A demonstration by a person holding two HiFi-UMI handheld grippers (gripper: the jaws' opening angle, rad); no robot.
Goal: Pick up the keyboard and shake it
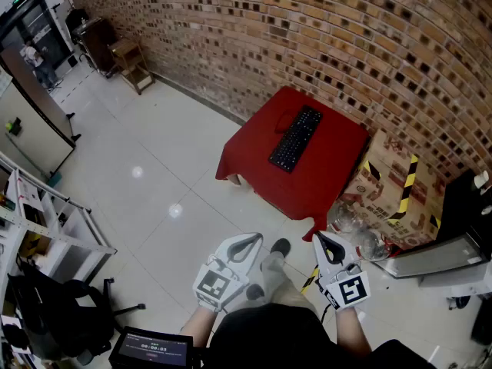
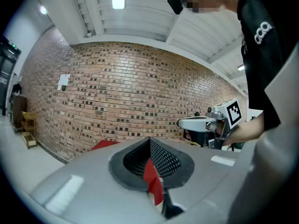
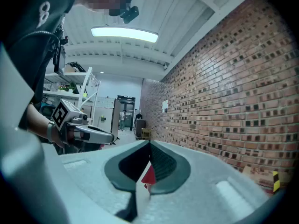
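Note:
A black keyboard lies on a low table under a red cloth, standing against the brick wall. Both grippers are held close to my body, well short of the table. My left gripper is shut with nothing in it. My right gripper is shut and empty too. In the left gripper view the jaws meet, and a strip of red cloth shows through them. The right gripper view shows its jaws closed on nothing, red cloth beyond. Each gripper appears in the other's view: right gripper, left gripper.
A cardboard box with yellow-black tape and clear plastic bottles lie right of the table. A white shelf rack stands at the left, a black chair below it. Pale tiled floor lies between me and the table.

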